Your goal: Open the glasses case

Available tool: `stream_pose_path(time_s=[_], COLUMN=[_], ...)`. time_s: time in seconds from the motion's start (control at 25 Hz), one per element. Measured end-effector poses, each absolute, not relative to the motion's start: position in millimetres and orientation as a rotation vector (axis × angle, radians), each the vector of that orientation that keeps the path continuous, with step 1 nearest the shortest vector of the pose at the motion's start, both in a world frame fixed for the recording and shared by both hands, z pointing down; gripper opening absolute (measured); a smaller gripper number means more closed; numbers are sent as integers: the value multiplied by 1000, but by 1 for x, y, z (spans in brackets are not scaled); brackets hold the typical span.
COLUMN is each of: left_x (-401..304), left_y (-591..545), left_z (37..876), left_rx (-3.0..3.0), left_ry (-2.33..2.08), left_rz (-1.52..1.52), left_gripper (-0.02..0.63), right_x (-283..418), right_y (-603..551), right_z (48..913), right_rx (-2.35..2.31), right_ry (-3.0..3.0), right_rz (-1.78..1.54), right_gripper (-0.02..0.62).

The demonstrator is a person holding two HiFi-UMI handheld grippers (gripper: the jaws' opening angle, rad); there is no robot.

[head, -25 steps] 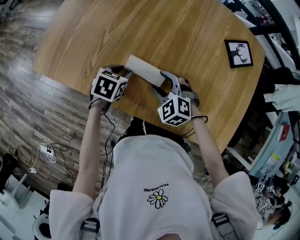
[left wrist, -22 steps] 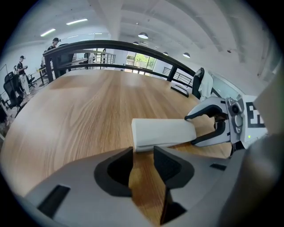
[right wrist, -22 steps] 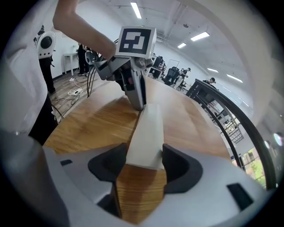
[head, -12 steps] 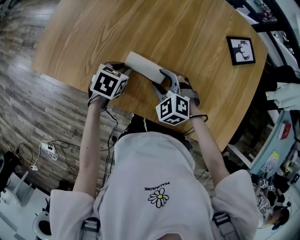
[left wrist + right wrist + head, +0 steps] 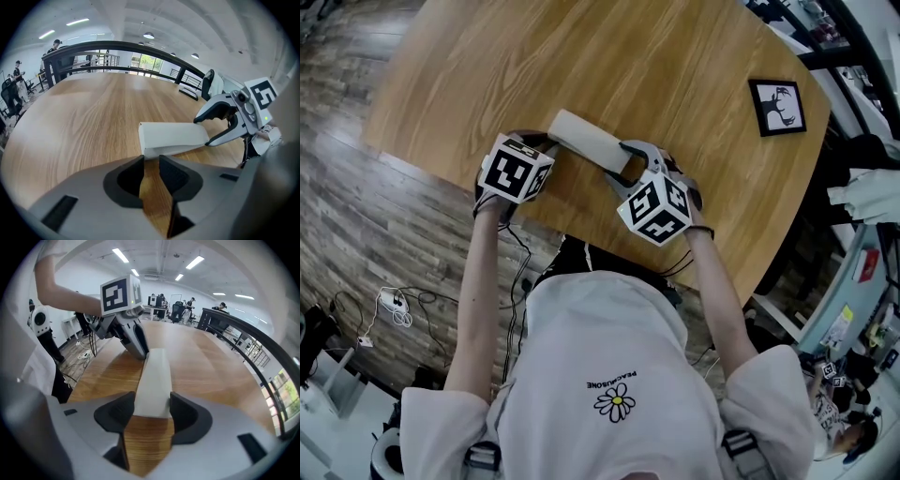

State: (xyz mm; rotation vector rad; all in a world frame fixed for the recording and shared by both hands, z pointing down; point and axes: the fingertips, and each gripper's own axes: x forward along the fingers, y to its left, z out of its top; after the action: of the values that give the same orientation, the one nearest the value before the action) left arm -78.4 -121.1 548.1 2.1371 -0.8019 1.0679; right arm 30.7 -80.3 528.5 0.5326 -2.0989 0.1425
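Note:
The white glasses case (image 5: 586, 141) lies closed on the wooden table (image 5: 628, 56), near its front edge. My left gripper (image 5: 544, 142) sits at the case's left end. In the left gripper view its jaws (image 5: 151, 161) are closing to a narrow gap. Only bare wood shows between them, and the case (image 5: 173, 136) lies just past the tips. My right gripper (image 5: 617, 165) straddles the case's right end. In the right gripper view the case (image 5: 154, 376) fills the gap between the closing jaws (image 5: 151, 401), and both pads touch its sides.
A small black-framed picture (image 5: 777, 106) lies at the table's far right. The table's front edge runs just below both grippers, with the person's body and wood-look floor (image 5: 356, 234) beyond it. Shelves with clutter stand at the right.
The right gripper has rolled, its marker cube now turned and shifted slightly right. The left gripper and the case have stayed where they were.

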Motion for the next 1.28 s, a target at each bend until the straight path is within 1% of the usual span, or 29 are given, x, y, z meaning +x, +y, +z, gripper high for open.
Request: stream_pose_path(time_s=[0.32, 0.6, 0.68, 0.72, 0.76, 0.8, 0.88, 1.28], left_x=[-79, -79, -80, -80, -80, -80, -80, -81], left_y=[-122, -122, -122, -123, -123, -123, -123, -123], left_z=[549, 548, 548, 548, 548, 547, 547, 548], left_rx=[2135, 2137, 2136, 2135, 2135, 2135, 2134, 2132], left_ry=[-807, -810, -808, -808, -808, -808, -809, -819], left_rz=[1061, 1060, 1060, 1060, 1062, 1063, 1063, 1056], left_gripper=[115, 115, 115, 115, 115, 114, 114, 112], right_x=[33, 33, 32, 32, 33, 34, 36, 46], right_y=[-87, -86, -85, -85, -86, -87, -90, -109], right_z=[521, 518, 513, 509, 505, 501, 498, 491], right_rx=[463, 503, 508, 513, 523, 536, 558, 672], right_ry=[-2117, -2079, -2090, -2099, -2105, -2107, -2104, -2081], right_rz=[271, 212, 202, 189, 169, 146, 116, 22], right_gripper=[238, 213, 186, 123, 83, 62, 46, 21])
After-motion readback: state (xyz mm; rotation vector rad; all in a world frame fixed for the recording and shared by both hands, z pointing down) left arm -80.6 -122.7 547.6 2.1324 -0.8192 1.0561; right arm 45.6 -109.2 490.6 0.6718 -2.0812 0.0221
